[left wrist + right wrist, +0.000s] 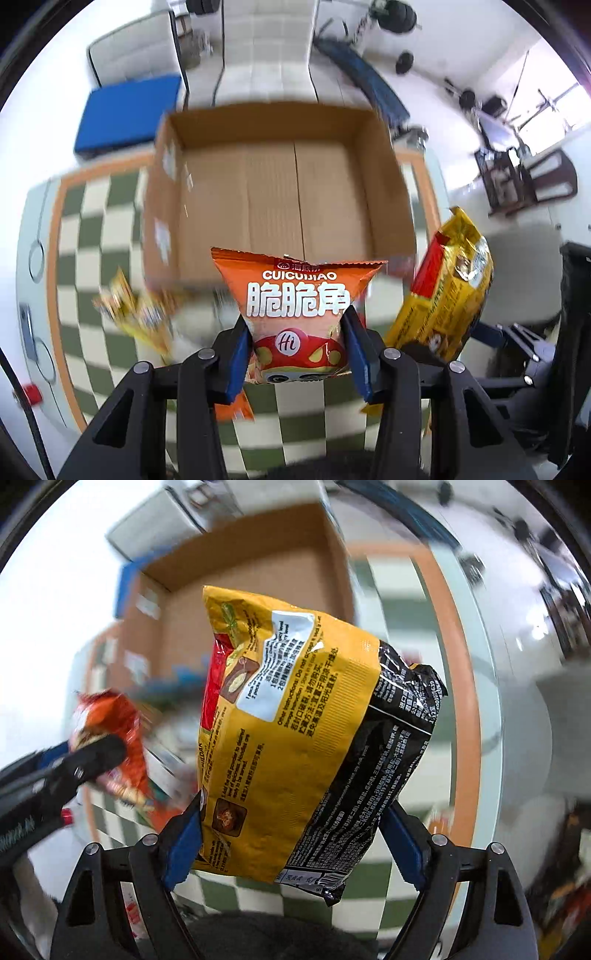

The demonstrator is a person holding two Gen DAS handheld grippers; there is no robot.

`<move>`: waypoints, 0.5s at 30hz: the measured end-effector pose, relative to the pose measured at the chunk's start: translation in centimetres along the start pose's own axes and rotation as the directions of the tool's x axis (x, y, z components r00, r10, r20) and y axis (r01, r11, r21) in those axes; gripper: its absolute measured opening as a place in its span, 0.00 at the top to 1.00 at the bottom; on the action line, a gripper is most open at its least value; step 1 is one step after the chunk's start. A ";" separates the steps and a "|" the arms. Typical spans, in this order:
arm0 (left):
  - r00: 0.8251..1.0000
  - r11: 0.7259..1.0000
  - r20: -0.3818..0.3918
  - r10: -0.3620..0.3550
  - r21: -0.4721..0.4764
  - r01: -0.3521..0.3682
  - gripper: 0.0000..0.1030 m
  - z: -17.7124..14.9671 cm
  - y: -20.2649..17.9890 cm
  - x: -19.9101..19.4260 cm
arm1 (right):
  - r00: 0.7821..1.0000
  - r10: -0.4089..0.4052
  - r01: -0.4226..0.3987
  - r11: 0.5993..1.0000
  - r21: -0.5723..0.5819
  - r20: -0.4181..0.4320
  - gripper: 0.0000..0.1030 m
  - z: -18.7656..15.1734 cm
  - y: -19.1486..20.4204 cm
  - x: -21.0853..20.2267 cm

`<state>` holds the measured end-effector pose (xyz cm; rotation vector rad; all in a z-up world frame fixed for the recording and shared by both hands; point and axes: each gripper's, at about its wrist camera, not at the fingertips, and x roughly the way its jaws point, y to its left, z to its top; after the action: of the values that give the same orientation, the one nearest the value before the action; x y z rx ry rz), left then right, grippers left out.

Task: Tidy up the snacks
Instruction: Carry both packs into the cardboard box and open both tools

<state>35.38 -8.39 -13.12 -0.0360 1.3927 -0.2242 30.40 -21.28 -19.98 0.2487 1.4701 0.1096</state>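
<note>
**Orange and yellow packets held up before an open carton**

Blue-padded fingers of the left claw point(297, 354) are closed on the lower part of a puffy orange foil snack bag printed "CUICUIJIAO" point(297, 295), which stands upright with its crimped top edge uppermost. The grip is low, probably so the bag can drop freely once released. Beside it on the right, the right claw point(291, 843) pinches the bottom end of a crinkly yellow and black plastic noodle packet point(295, 716), tilted with its top leaning left. Both claws point forward and slightly down, side by side and close together. Below them lies the table point(96, 258) with its green and cream checked cloth, where a blurred yellow wrapper point(142, 317) rests at left. Beyond stands the brown corrugated cardboard box point(280, 199), open-topped with nothing visible inside, seemingly the destination for both packets.
</note>
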 end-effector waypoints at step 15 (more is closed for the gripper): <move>0.979 0.998 -0.204 -0.007 -0.056 -0.004 0.58 15.6 5.2 11.2 | 0.993 -0.060 0.047 0.991 -0.126 -0.097 0.13 19.0 4.4 6.6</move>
<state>53.18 -6.94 -22.02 -0.0623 1.6040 -0.1940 50.30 -17.40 -23.80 0.1043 1.5629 0.1712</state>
